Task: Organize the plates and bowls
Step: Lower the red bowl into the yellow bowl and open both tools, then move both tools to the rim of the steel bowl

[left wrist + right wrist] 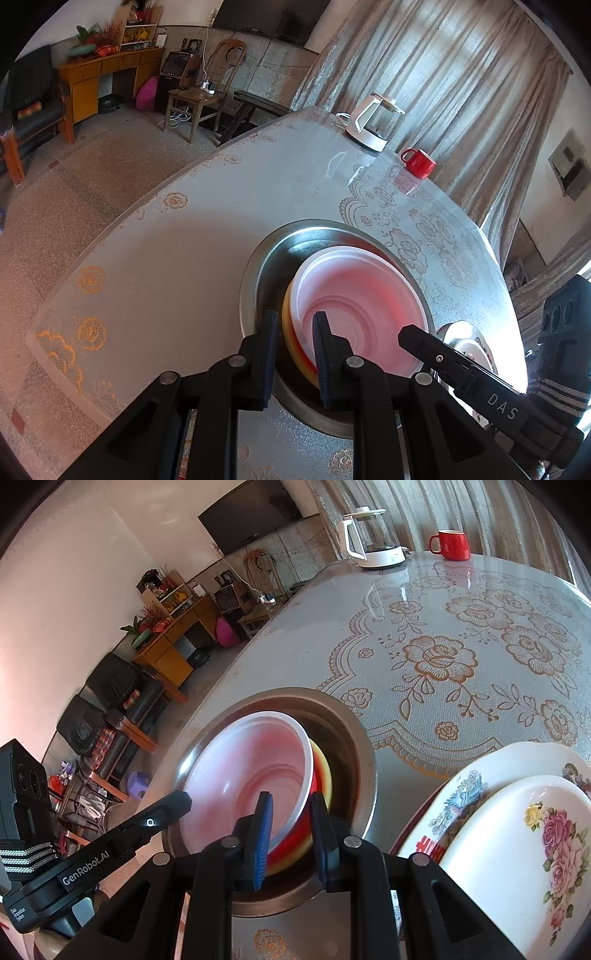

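Note:
A red bowl with a white inside (362,306) (251,775) is nested in a yellow bowl (291,332) (321,775), both leaning inside a wide steel basin (273,254) (347,716) on the table. My left gripper (295,354) straddles the left rims of the red and yellow bowls, one finger inside and one outside. My right gripper (290,834) straddles their right rims the same way. Whether the pads press the rims I cannot tell. Two stacked floral plates (517,834) (469,343) lie right of the basin.
A white electric kettle (373,122) (369,539) and a red mug (419,162) (452,544) stand at the table's far edge. The table (207,236) (461,653) has a lace-pattern cover. Chairs and a wooden cabinet stand across the room beyond the table's left edge.

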Demonstrator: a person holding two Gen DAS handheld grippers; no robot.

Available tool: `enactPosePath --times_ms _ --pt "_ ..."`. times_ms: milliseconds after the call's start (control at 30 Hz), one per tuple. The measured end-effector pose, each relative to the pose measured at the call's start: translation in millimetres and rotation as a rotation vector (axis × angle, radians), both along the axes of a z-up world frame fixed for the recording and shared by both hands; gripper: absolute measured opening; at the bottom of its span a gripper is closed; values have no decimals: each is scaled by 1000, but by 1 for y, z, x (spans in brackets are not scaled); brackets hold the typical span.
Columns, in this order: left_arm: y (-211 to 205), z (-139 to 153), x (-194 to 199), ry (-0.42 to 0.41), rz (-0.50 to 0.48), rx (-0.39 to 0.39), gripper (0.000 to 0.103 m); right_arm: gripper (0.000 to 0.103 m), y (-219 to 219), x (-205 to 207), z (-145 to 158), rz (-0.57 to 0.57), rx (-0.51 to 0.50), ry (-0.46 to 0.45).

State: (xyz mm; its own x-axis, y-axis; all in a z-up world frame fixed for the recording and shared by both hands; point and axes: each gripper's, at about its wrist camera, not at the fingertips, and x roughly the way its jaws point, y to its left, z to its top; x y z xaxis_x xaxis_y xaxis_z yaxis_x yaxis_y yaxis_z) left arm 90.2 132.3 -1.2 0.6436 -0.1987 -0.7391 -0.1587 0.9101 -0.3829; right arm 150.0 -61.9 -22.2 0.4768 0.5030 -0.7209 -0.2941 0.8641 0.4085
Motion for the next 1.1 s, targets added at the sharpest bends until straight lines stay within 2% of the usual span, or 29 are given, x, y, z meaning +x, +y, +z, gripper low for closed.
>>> enactPosePath --times_ms 67,300,367,600,800,1100 --pt "1 1 0 -6 3 10 19 23 -2 1 -1 -3 5 4" --pt "-2 2 -1 -21 1 41 19 25 -13 1 1 -25 29 6" --pt "-2 1 -2 -26 -1 51 19 25 -10 0 2 -24 9 -9" --pt "-6 2 -3 -47 -8 100 19 18 4 0 0 -4 -71 -43" --pt "-9 2 -3 -59 -9 141 20 18 5 1 -1 -5 -74 -57" --pt "-10 3 -4 -63 -6 152 20 18 5 -3 -1 -11 -77 -71"
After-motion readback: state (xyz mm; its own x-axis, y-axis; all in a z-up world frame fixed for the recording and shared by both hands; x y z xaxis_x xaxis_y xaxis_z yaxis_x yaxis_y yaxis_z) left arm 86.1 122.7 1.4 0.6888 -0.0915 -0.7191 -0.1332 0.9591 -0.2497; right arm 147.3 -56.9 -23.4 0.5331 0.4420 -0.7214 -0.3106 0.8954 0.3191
